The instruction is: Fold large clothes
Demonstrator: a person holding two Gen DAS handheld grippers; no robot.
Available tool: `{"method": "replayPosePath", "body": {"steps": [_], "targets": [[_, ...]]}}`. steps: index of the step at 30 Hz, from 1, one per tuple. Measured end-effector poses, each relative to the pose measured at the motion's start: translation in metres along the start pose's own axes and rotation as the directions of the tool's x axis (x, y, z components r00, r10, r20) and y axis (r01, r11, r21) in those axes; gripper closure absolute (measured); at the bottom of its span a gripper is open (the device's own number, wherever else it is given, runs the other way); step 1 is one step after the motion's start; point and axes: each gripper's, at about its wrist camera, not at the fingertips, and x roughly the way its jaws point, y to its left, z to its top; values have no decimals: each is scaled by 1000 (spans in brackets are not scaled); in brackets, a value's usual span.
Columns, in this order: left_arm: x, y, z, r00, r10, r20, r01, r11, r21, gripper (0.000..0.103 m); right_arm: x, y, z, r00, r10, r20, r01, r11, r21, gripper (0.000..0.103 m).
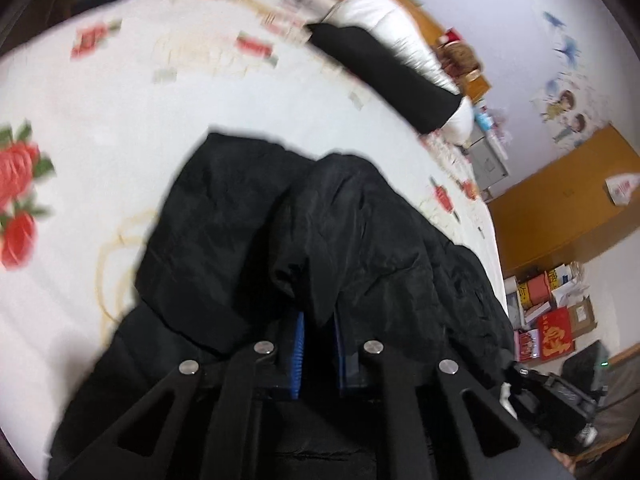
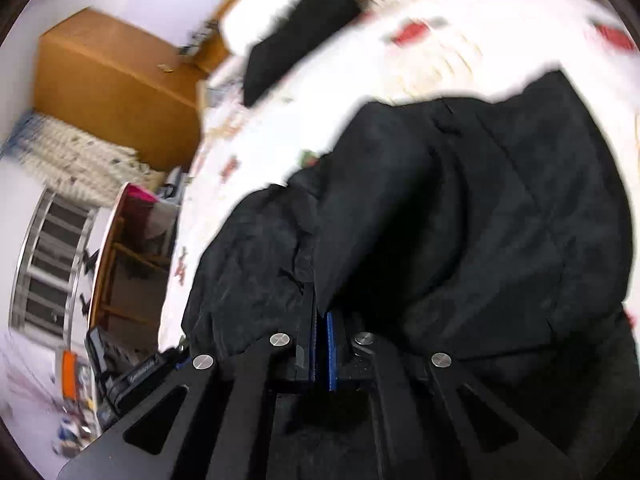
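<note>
Pinching black fabric, the left gripper (image 1: 318, 344) has its blue pads close together with a fold of the black jacket (image 1: 248, 232) caught between them (blur hides the exact contact line). The right gripper (image 2: 322, 350) is clenched nearly flat, a thin edge of the same jacket (image 2: 480, 208) running down between its pads. The jacket lies bunched in a heap on the near side of the bed, on a white bedsheet (image 1: 120, 120) printed with red roses. Farther back, a black cloth (image 1: 384, 64) is draped over a white pillow (image 1: 384, 12) at the wooden headboard (image 1: 424, 12). Beyond the bed edge, a brown cabinet (image 2: 112, 80) and red boxes (image 1: 554, 332) on the floor.
</note>
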Motion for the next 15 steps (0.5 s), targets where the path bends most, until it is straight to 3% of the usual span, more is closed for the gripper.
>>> {"method": "replayPosePath", "body": {"steps": [2,5,7,12,15], "targets": [[-4,7,-8,1000,7,-3,-7,999,35,91,-10,-2,-18,1000,8,-3,-8,1000,1,100],[15,23,-29,995,71,-66,-70,997,17,91,12,-28,-51,993,-76,-91,78,997,24,100],[24,34,-39,995,70,-73,-71,997,-4,91,24,-47,-65,989,-92,-113,99,993,58,100],[33,16,-39,983,168,-70,-161,982,104,85,31,-45,-60,982,-147,-117,150,989,14,100],[19,10,-39,982,174,-77,-166,982,93,81,26,-38,-54,979,-165,-118,166,986,-5,96]]}}
